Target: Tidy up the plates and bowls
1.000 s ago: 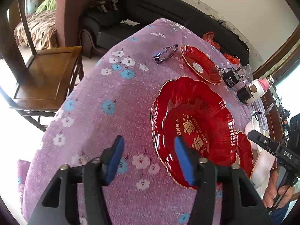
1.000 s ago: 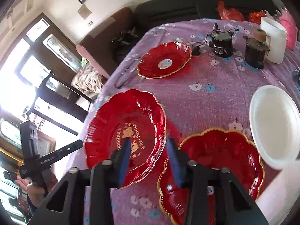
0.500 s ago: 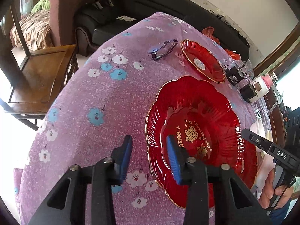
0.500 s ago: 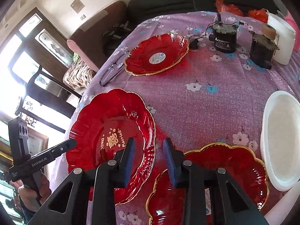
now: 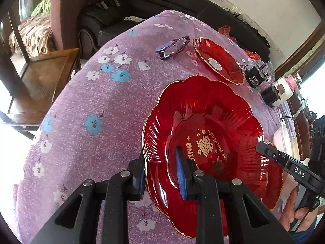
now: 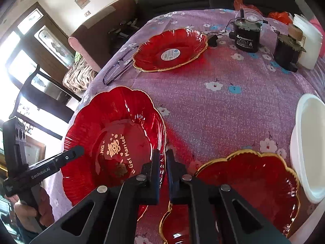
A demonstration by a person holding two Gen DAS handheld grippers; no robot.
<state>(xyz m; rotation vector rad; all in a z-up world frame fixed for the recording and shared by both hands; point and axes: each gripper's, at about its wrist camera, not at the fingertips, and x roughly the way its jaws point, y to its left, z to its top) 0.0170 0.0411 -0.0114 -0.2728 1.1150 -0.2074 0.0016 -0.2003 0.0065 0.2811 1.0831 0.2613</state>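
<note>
A large red scalloped plate with gold lettering lies on the purple flowered tablecloth. My left gripper straddles its left rim, one pad outside and one over the fluted wall. Its jaws are closing and the pads do not clearly press. In the right wrist view the same plate has its right rim pinched in my right gripper, which is shut on it. A second gold-rimmed red plate lies just right of that gripper. A smaller red plate sits farther back, and a white bowl at the right edge.
Folded glasses lie left of the far plate. Two black motor-like parts and a white container stand at the back right. A wooden chair stands left of the table, with a dark sofa behind it.
Both grippers came down onto the large red plate. The left jaws narrowed around its left rim. The right jaws shut on its right rim.
</note>
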